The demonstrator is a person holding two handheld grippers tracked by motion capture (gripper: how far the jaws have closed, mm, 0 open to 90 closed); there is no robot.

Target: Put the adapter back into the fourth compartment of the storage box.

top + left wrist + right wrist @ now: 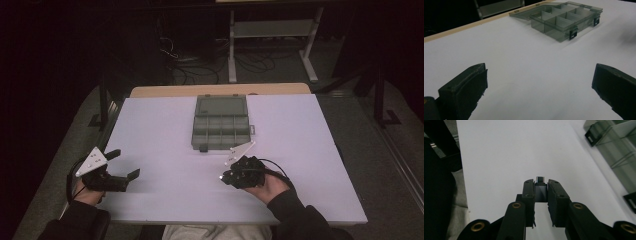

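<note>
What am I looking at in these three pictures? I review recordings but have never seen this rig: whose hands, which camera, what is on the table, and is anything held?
A person sits at a white table and holds a hand-held gripper in each hand. The high view looks down from above. The other two views come from cameras riding on the grippers, looking along their black jaws.

The left gripper has its jaws wide apart and holds nothing. The right gripper has its jaws closed on a small dark item, too small to identify.

On the table lies a clear grey compartment box with its lid folded open toward the far edge. Its compartments look empty.
</note>
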